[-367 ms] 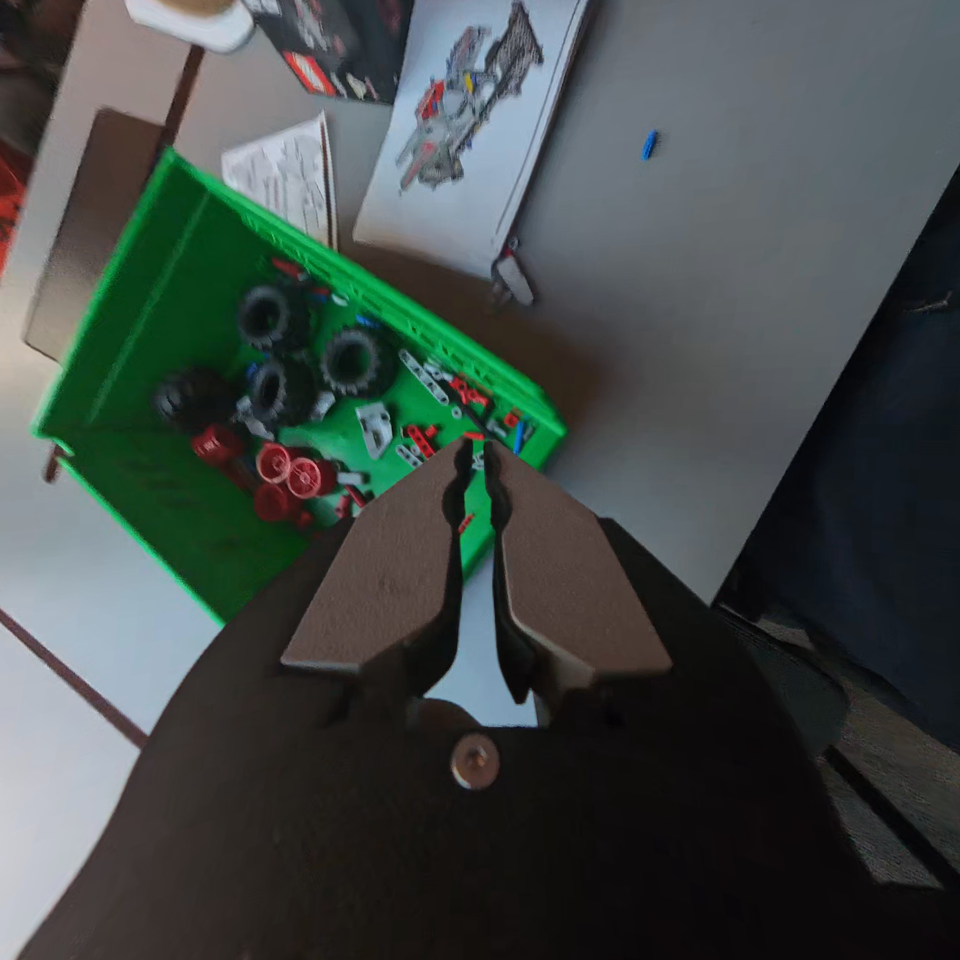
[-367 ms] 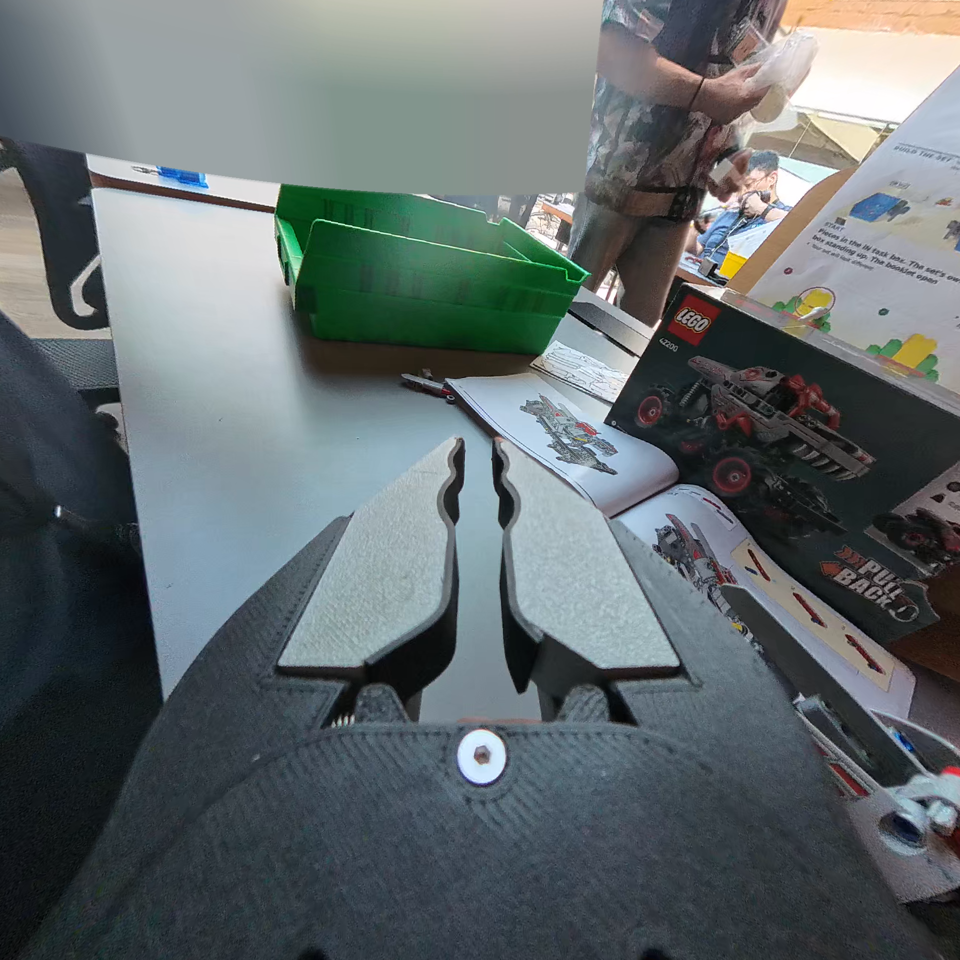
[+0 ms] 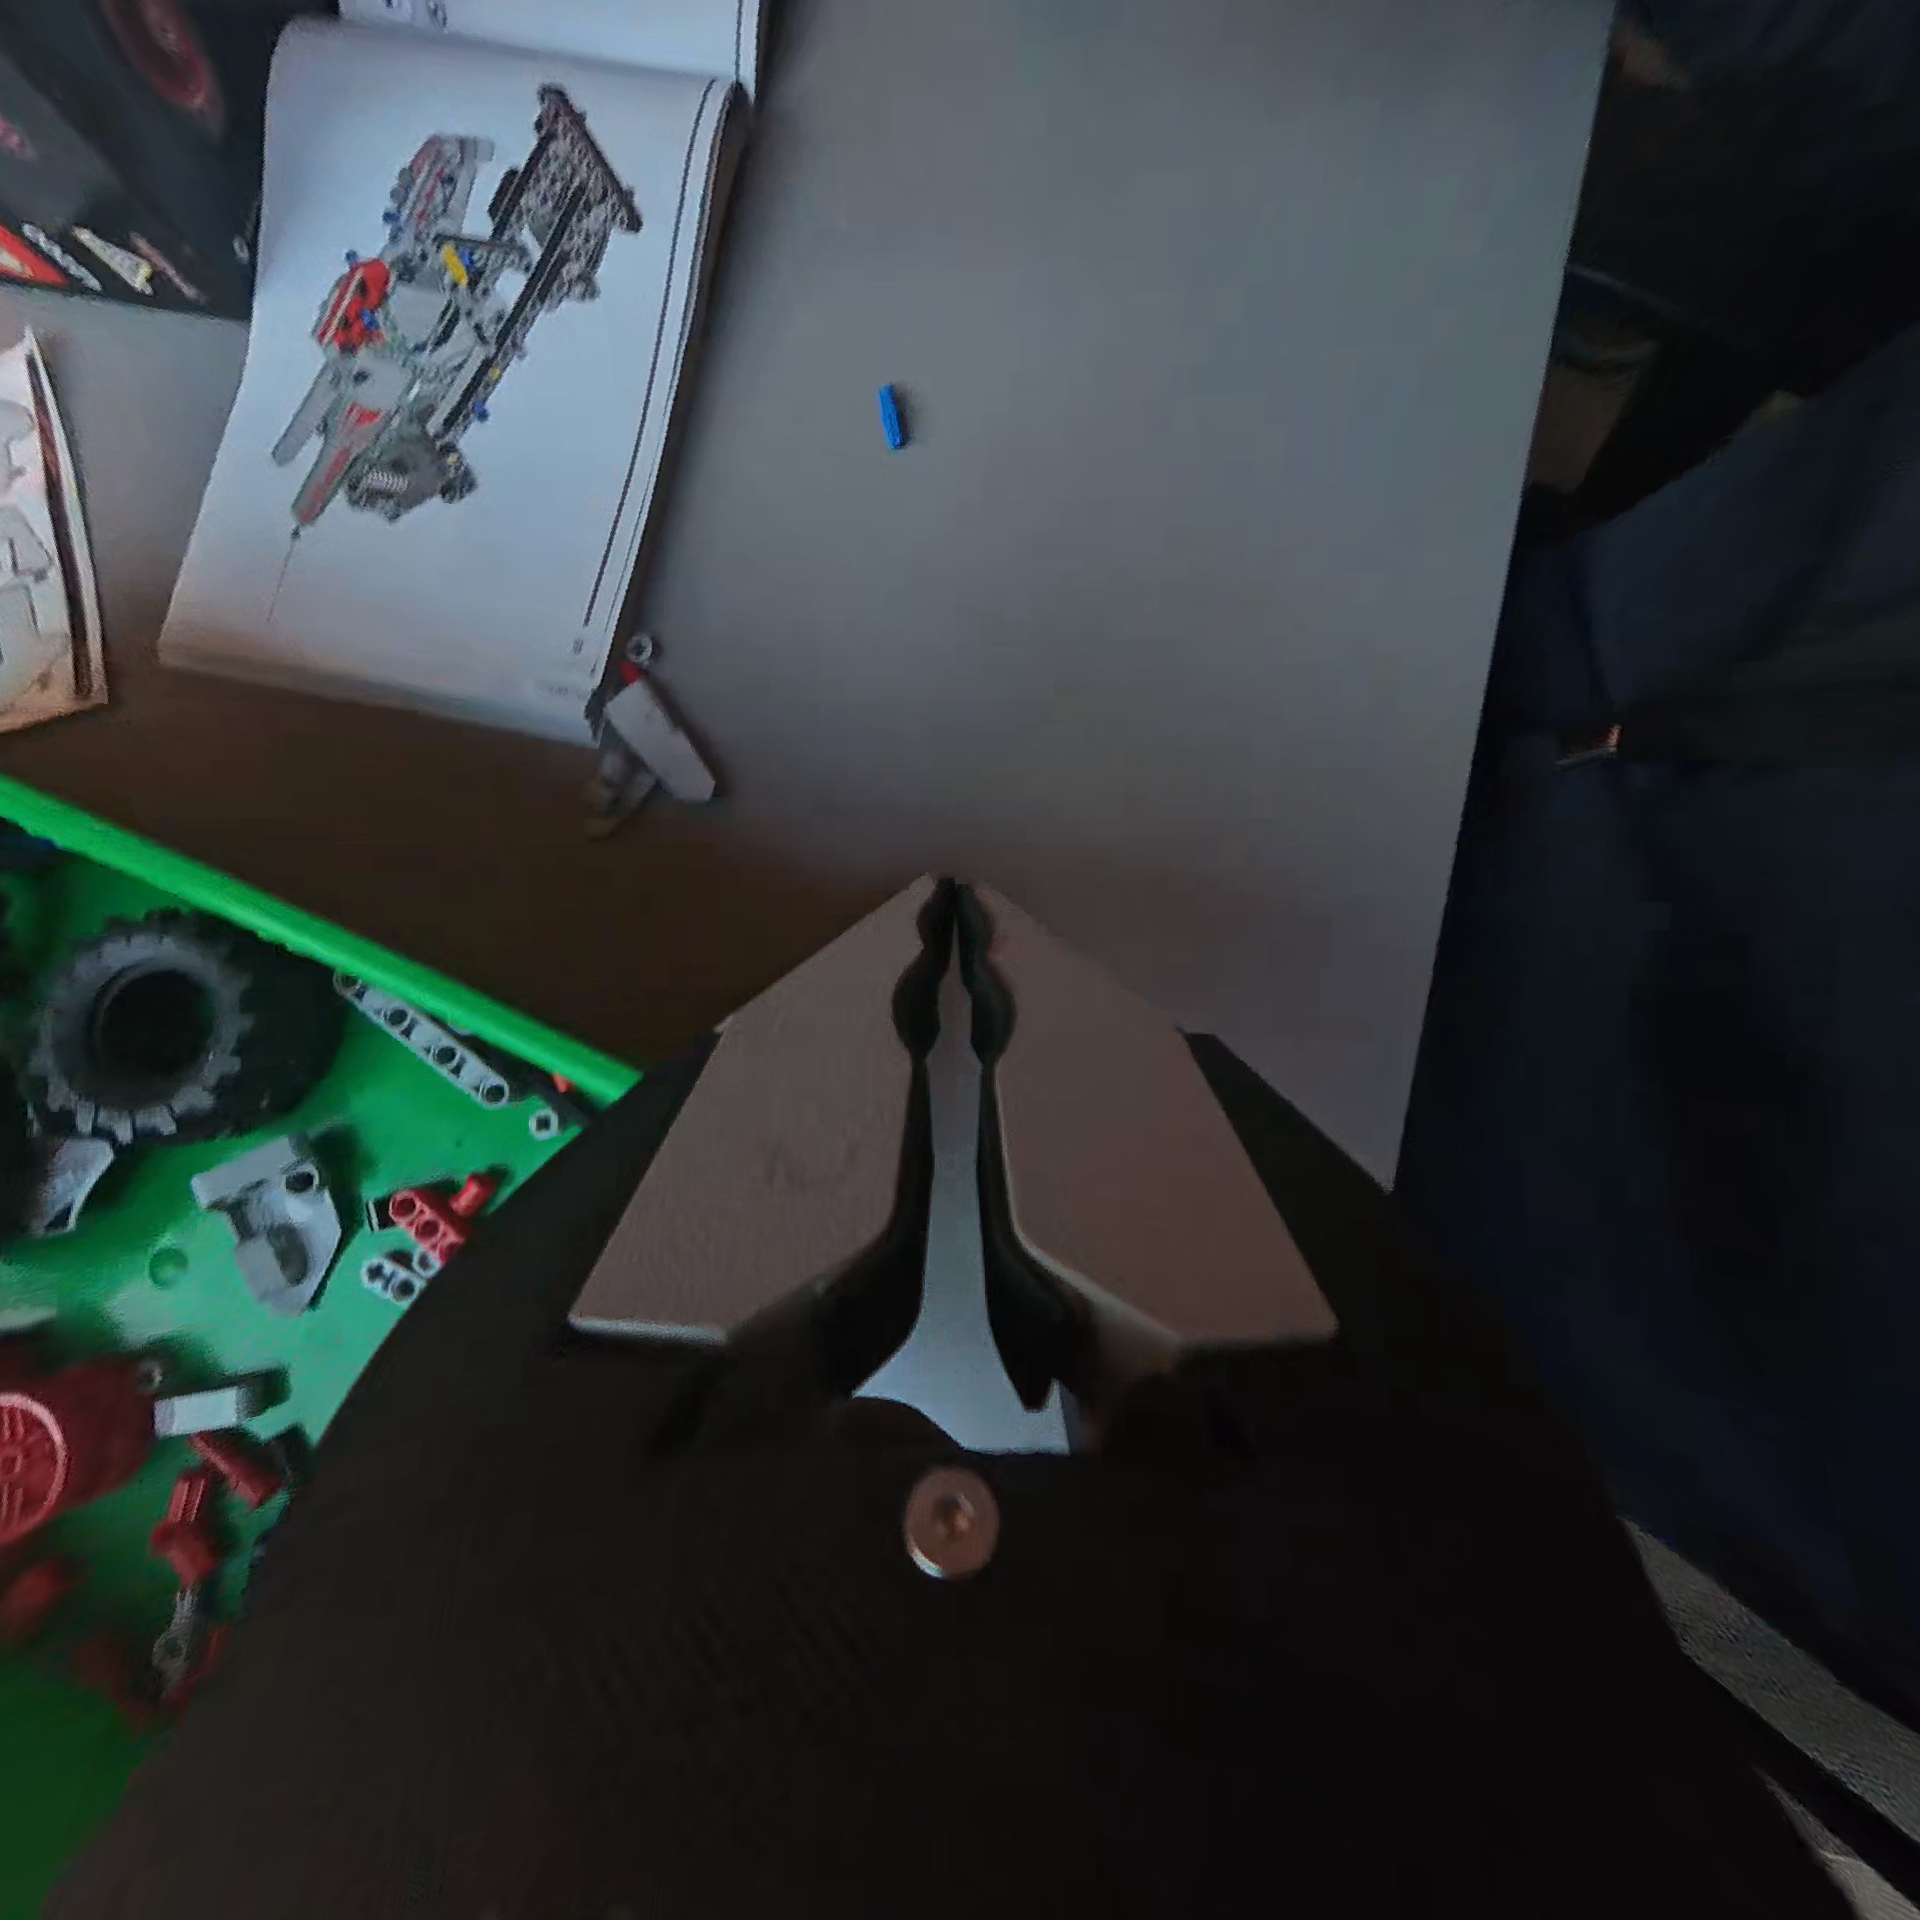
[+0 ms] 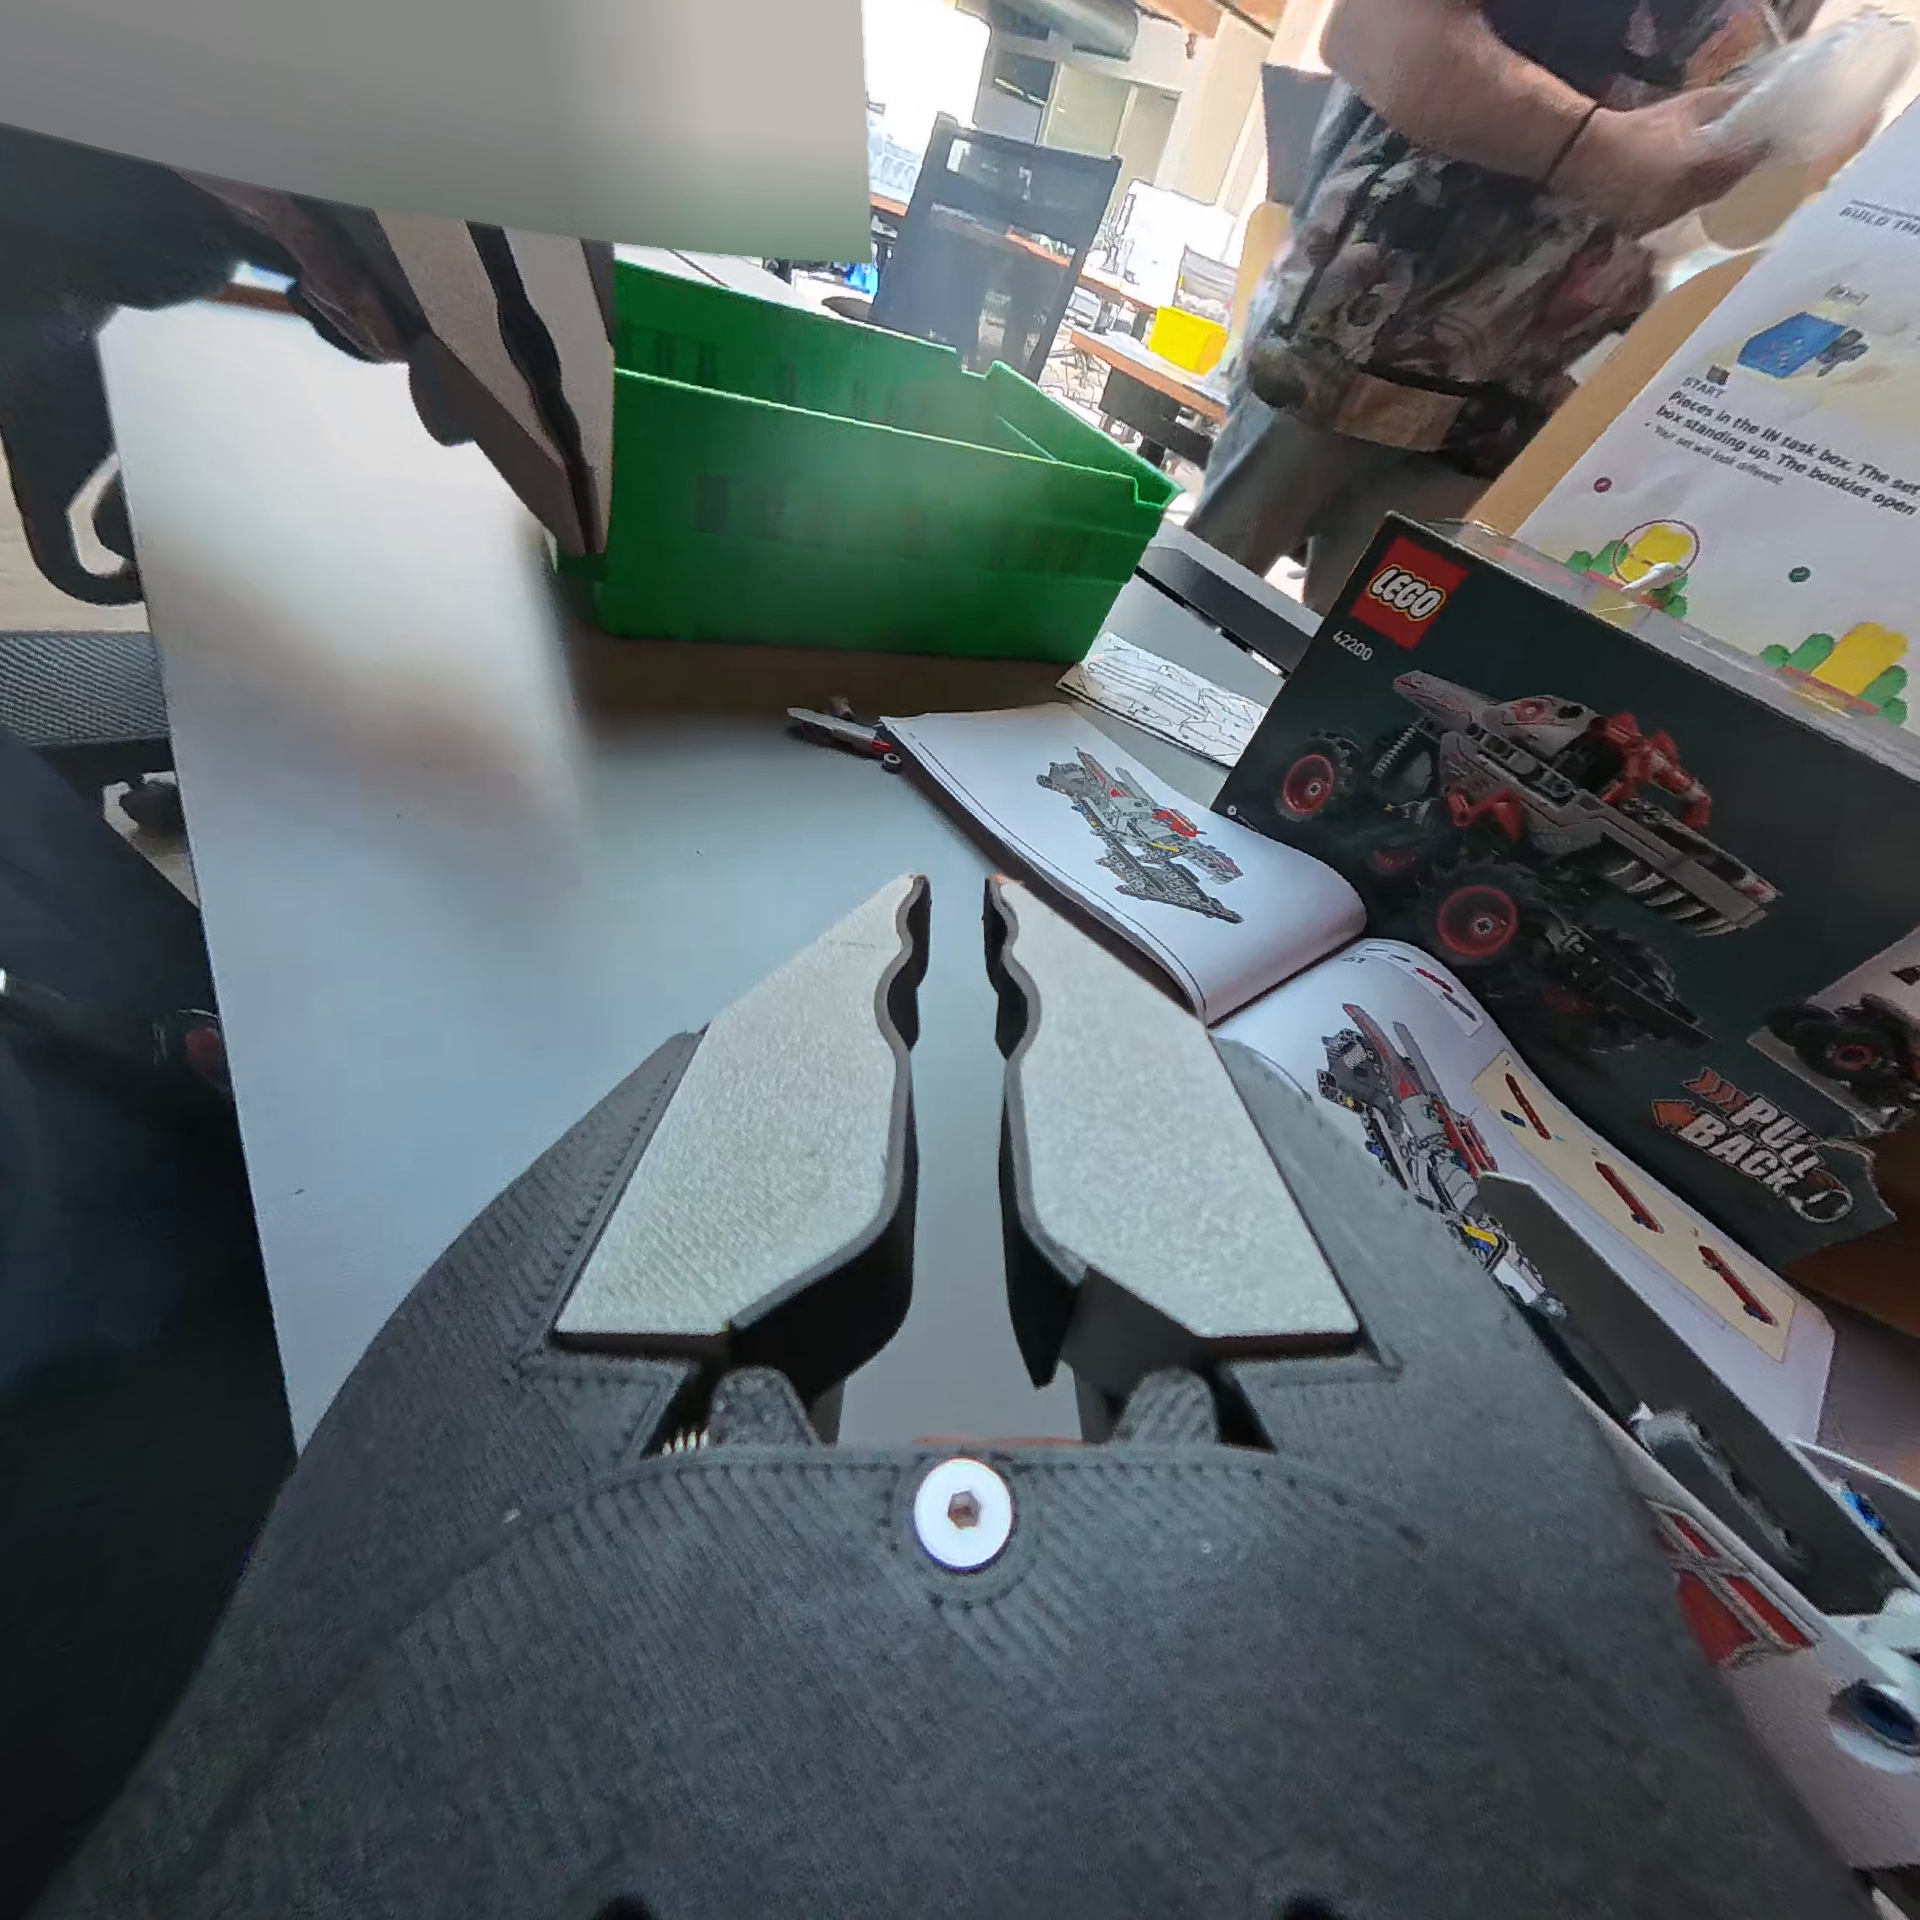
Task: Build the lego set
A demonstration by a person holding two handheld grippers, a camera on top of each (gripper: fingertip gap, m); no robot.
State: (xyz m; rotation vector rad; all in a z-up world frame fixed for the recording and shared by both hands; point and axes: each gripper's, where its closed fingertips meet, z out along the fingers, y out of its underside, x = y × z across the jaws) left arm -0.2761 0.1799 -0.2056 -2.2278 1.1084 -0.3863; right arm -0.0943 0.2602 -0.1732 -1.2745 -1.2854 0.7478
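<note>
My left gripper (image 3: 948, 896) is shut with nothing visible between its tips. It hangs over the grey table just right of the green tray (image 3: 312, 940). The tray holds black tyres (image 3: 156, 1029), red hubs (image 3: 42, 1455) and small grey and red pieces. A blue pin (image 3: 891, 416) lies alone on the table ahead. My right gripper (image 4: 956, 894) is slightly open and empty, low over the table. The left gripper (image 4: 540, 416) also shows in the right wrist view, in front of the tray's (image 4: 852, 520) near corner.
An open instruction booklet (image 3: 468, 364) (image 4: 1122, 831) lies beside the set's box (image 4: 1558, 831). A small grey assembly (image 3: 655, 727) sits at the booklet's corner. The table edge (image 3: 1507, 623) runs close on the right. A person (image 4: 1403, 312) stands behind the table. There is about 20 centimetres between the tips of the two grippers.
My left gripper has moved off the tray to the right over the bare table, and its tips have closed. It has come into the right wrist view. The right gripper has barely moved.
</note>
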